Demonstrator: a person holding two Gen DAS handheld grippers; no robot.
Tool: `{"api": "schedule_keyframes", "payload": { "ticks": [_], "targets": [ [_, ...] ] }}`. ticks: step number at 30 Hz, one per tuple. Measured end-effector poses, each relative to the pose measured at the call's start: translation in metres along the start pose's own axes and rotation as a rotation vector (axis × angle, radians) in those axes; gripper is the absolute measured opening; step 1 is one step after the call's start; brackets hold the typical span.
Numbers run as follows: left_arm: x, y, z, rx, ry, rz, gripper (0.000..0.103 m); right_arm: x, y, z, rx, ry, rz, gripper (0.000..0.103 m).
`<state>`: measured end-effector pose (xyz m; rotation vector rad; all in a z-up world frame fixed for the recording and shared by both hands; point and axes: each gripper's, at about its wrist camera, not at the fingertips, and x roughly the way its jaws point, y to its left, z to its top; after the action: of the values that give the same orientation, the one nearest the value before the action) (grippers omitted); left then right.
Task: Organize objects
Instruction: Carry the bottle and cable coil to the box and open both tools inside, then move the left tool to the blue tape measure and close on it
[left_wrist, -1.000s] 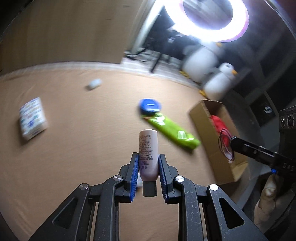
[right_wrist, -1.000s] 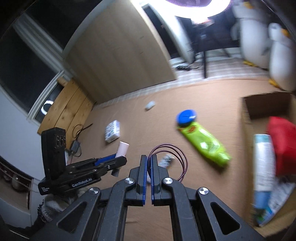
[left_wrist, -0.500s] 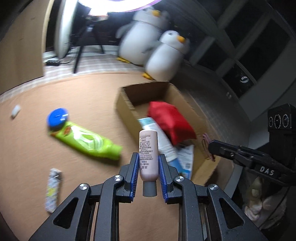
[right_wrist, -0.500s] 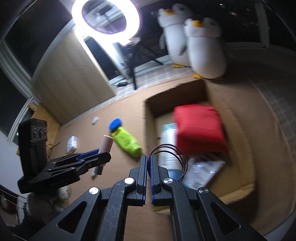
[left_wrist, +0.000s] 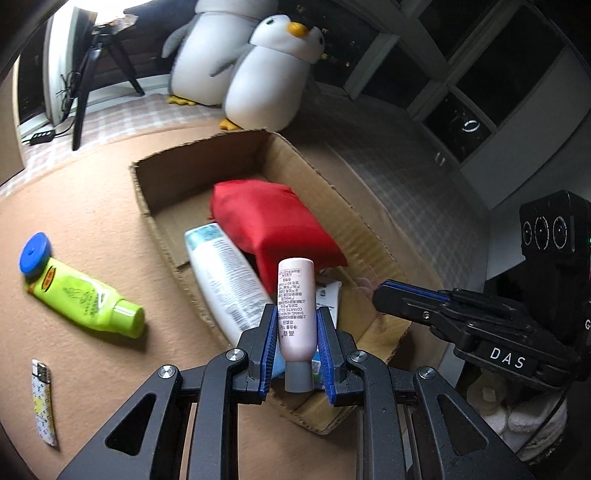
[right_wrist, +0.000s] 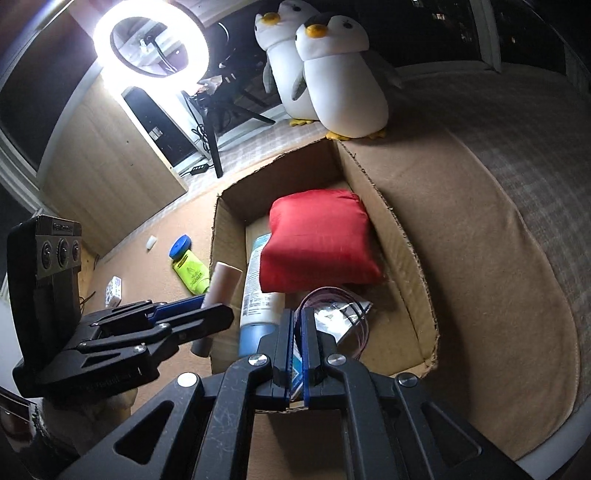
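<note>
My left gripper (left_wrist: 297, 317) is shut on a pale pink bottle (left_wrist: 295, 299), held cap-down above the near end of a cardboard box (left_wrist: 162, 236). The bottle also shows in the right wrist view (right_wrist: 221, 284). My right gripper (right_wrist: 297, 317) is shut on a coiled dark red cable (right_wrist: 332, 295), over the box's near end (right_wrist: 406, 266). The box holds a red pouch (left_wrist: 273, 229), a white and blue tube (left_wrist: 225, 277) and a silvery packet (right_wrist: 343, 314).
On the brown floor left of the box lie a green bottle with a blue cap (left_wrist: 77, 291), a patterned lighter (left_wrist: 43, 398), a small white packet (right_wrist: 113, 291) and a small white item (right_wrist: 150, 242). Two plush penguins (right_wrist: 332, 74) and a ring light (right_wrist: 151, 44) stand behind the box.
Both grippers have swung from the open floor toward the box and now hover over its near end. Each keeps its hold.
</note>
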<state>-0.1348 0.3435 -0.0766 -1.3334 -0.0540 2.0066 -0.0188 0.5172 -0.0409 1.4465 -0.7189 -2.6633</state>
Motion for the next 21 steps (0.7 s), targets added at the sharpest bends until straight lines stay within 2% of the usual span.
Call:
{"api": "schedule_keyframes", "payload": {
  "ticks": [2, 4, 6, 7, 13, 17, 21],
  "targets": [
    [0.001, -0.002, 0.000, 0.005, 0.002, 0.006, 0.023, -0.001, -0.002, 0.000, 0.005, -0.002, 0.003, 0.007],
    [0.001, -0.003, 0.001, 0.006, 0.006, 0.008, 0.030, -0.001, -0.003, 0.001, 0.007, -0.001, 0.007, 0.008],
    [-0.002, -0.003, 0.000, 0.009, -0.002, 0.017, 0.034, -0.001, -0.004, 0.001, 0.011, -0.002, 0.005, 0.021],
    [-0.003, -0.003, -0.001, 0.010, -0.004, 0.020, 0.034, -0.002, -0.005, 0.001, 0.015, -0.005, 0.005, 0.028],
    [-0.009, 0.003, -0.004, 0.000, -0.008, 0.028, 0.034, -0.005, 0.000, 0.002, 0.013, -0.015, 0.003, 0.030],
    [-0.017, 0.013, -0.007, -0.019, -0.011, 0.036, 0.034, -0.005, 0.005, 0.003, 0.015, -0.026, 0.001, 0.043],
    [-0.027, 0.029, -0.014, -0.043, -0.015, 0.053, 0.034, -0.001, 0.014, 0.003, 0.012, -0.020, 0.012, 0.048]
  ]
}}
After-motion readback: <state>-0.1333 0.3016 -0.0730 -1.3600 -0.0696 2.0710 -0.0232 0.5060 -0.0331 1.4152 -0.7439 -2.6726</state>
